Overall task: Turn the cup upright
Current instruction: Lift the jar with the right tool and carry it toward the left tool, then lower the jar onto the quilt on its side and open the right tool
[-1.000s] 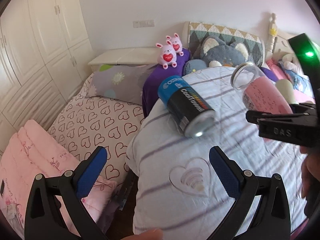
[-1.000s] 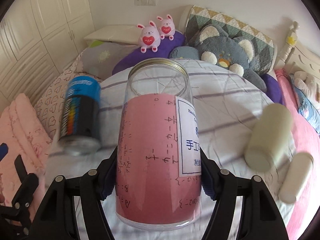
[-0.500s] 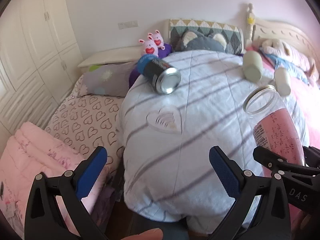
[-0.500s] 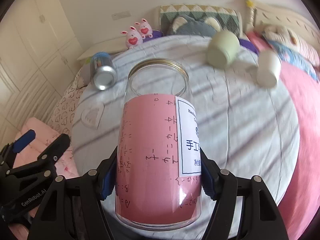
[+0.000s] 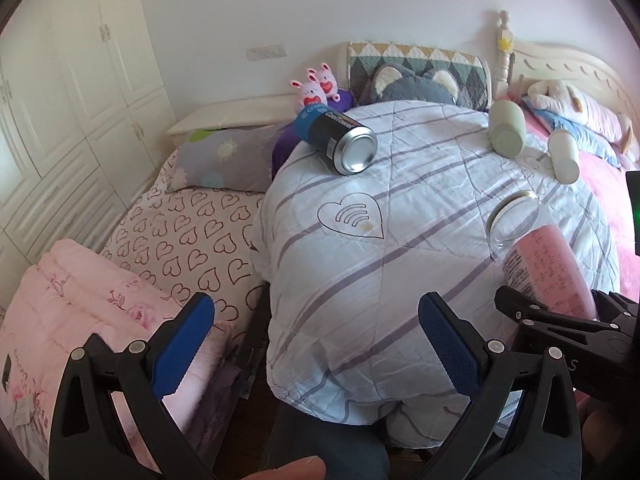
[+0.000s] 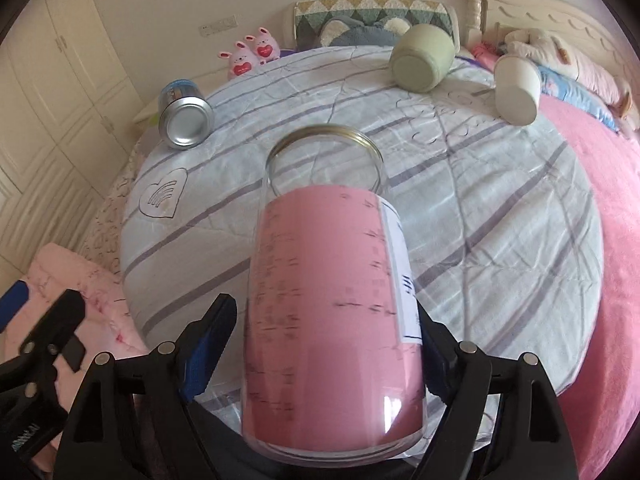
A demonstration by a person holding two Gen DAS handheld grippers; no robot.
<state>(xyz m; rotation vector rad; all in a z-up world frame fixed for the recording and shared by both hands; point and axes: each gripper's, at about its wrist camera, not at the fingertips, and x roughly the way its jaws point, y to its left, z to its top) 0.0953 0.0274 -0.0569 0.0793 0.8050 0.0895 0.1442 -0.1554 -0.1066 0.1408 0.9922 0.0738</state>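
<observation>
I count four containers. One is the glass cup (image 6: 334, 312) with the pink paper label, held off the striped quilt (image 6: 480, 220) in my right gripper (image 6: 320, 344), its gold-rimmed mouth pointing away from the camera and tilted up. The other three lie on their sides on the quilt: one blue-and-black can (image 5: 338, 140) with its silver end toward me, one pale green cup (image 5: 506, 130) and one white cup (image 5: 564, 156), these two just beside each other near the headboard. Two pink bunny toys (image 5: 314, 90) sit together behind the can.

My right gripper's jaws are clamped on the glass cup, one blue pad on each side of its lower body. My left gripper (image 5: 316, 344) is spread wide with nothing between its blue pads, hanging over the near edge of the quilt.

Only the left wrist view shows the heart-print sheet (image 5: 192, 240) and the folded pink blanket (image 5: 80, 300) in full; the glass cup is cut off at its right edge. The right wrist view shows the cup's whole length and the white sticker on its side, and catches the left gripper at its lower left corner.
</observation>
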